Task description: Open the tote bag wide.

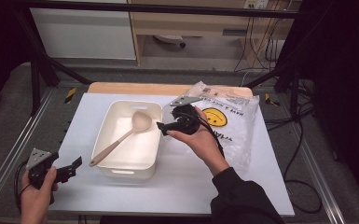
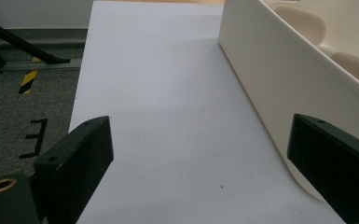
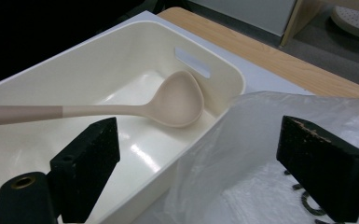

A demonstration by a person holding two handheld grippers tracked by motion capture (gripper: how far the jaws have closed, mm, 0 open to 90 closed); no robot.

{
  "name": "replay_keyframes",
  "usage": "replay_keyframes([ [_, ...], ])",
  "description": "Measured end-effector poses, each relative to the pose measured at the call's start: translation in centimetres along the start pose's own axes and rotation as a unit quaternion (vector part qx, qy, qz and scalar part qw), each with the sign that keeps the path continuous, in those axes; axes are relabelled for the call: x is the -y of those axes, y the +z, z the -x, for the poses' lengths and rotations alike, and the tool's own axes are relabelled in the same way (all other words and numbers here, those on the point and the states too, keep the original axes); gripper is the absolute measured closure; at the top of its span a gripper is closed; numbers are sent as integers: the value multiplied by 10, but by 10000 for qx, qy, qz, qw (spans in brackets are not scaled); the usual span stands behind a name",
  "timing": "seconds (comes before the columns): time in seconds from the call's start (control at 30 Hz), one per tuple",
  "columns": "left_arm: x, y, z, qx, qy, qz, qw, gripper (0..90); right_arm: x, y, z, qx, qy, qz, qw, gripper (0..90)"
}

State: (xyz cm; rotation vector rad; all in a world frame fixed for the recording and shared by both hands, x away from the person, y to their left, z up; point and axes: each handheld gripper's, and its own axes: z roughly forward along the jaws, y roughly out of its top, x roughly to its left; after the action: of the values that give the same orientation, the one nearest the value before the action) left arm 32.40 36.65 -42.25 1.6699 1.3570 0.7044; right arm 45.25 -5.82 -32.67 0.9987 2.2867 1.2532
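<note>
The left gripper (image 1: pixel 72 167) sits low at the near left edge of the white tabletop (image 1: pixel 177 182). Its jaws are wide and hold nothing. Next comes the cream tub (image 1: pixel 103 135), just beside those jaws. A pink ladle (image 1: pixel 123 137) lies slanted in the tub, bowl at the far end, handle poking over the near left rim. The right gripper (image 1: pixel 164 129) hangs by the tub's right rim, jaws wide and bare. A clear bag (image 1: pixel 235 130) with a smiley lies at the right.

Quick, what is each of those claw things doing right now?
Left gripper: open, holding nothing.
Right gripper: open, holding nothing; ladle lies in the tub.
</note>
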Motion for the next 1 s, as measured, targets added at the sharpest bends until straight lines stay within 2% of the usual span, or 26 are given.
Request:
replay_keyframes([
  [0.13,0,-1,0,7,-12,15,10000,65,9,-9,11,32,77,16,10000,114],
  [0.33,0,0,1,-7,31,-20,10000,65,30,-14,33,150,198,-163,9996,90],
  [0.6,1,0,1,-2,59,-12,10000,65,66,-9,53,201,251,-422,9986,89],
  [0.67,0,0,2,59,55,47,10000,65,71,-8,59,251,256,-431,9984,95],
  [0.73,-1,0,2,143,71,130,9998,63,77,-6,67,265,365,-427,9981,100],
  [0.8,-2,0,3,174,92,180,9996,62,82,-5,73,346,282,-547,9975,98],
  [1.0,-2,2,7,253,152,140,9995,60,99,-3,89,350,459,-688,9960,118],
])
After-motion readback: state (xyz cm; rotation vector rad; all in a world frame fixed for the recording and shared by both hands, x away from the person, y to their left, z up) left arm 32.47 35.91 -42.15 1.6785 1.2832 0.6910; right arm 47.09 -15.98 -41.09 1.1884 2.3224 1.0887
